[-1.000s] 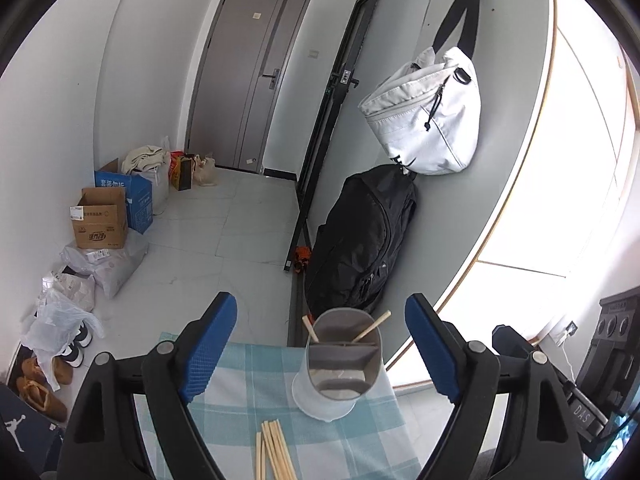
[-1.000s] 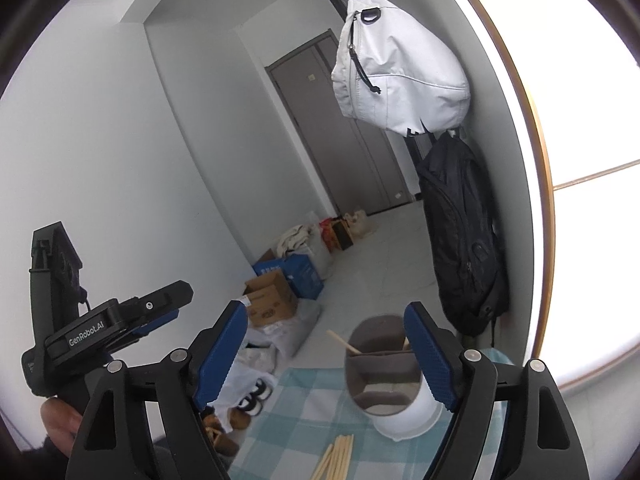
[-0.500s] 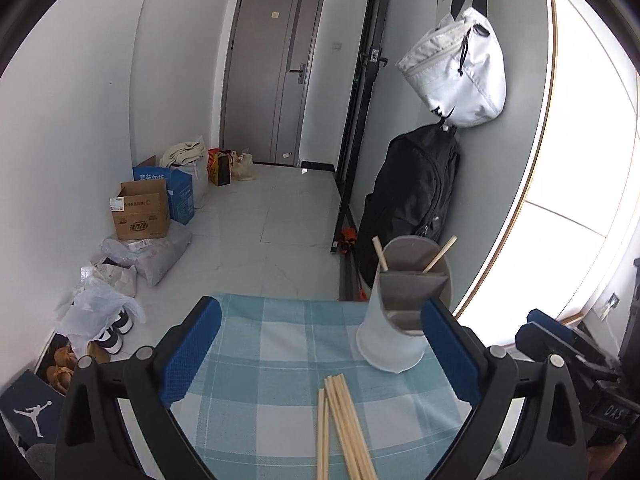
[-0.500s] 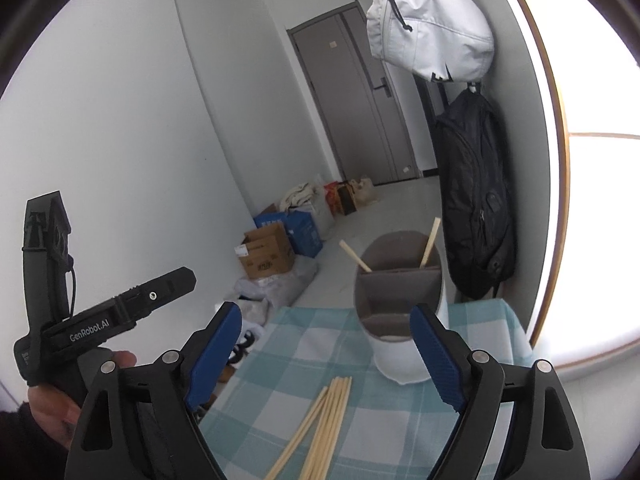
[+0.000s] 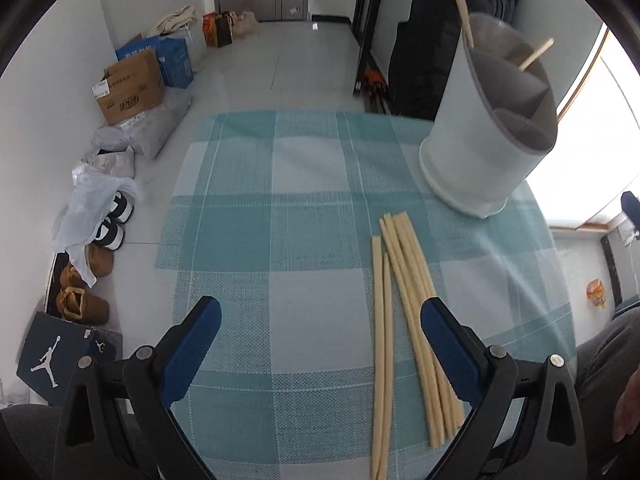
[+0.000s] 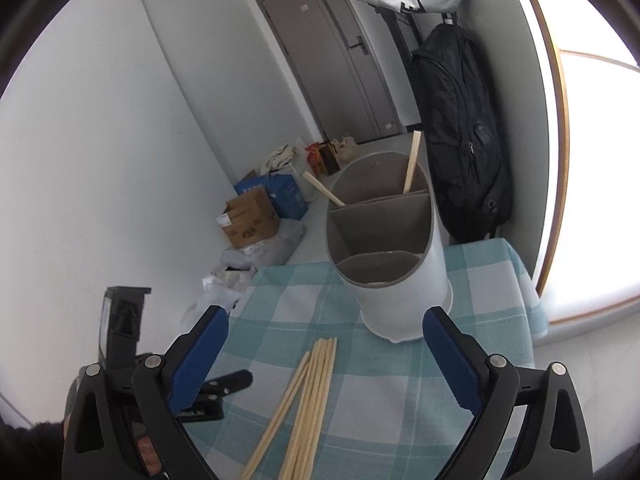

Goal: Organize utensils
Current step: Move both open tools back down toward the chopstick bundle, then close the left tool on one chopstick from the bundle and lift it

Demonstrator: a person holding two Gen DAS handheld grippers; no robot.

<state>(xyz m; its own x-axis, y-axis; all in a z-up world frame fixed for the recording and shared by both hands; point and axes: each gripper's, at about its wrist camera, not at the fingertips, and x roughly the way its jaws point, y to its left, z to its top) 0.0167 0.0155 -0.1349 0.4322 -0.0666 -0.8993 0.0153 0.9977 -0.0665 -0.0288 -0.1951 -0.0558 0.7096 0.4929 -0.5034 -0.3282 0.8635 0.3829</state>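
Note:
Several pale wooden chopsticks [image 5: 404, 316] lie in a loose bundle on a teal checked tablecloth [image 5: 296, 240]; they also show in the right wrist view [image 6: 308, 396]. A white utensil holder [image 5: 486, 128] with grey dividers stands at the table's far right and holds two chopsticks; it also shows in the right wrist view [image 6: 388, 256]. My left gripper [image 5: 320, 316] is open and empty above the cloth, its right finger over the bundle. My right gripper [image 6: 324, 328] is open and empty, above the bundle's far end, short of the holder.
The small table ends just beyond the holder. A black backpack [image 6: 464, 136] hangs on the wall behind it. Cardboard boxes [image 5: 130, 88], bags and shoes [image 5: 116, 220] lie on the floor to the left. The left gripper's body [image 6: 124, 332] shows in the right wrist view.
Both grippers have tilted down and come lower over the table. The chopstick bundle and the holder now fill more of both views. Both stay open.

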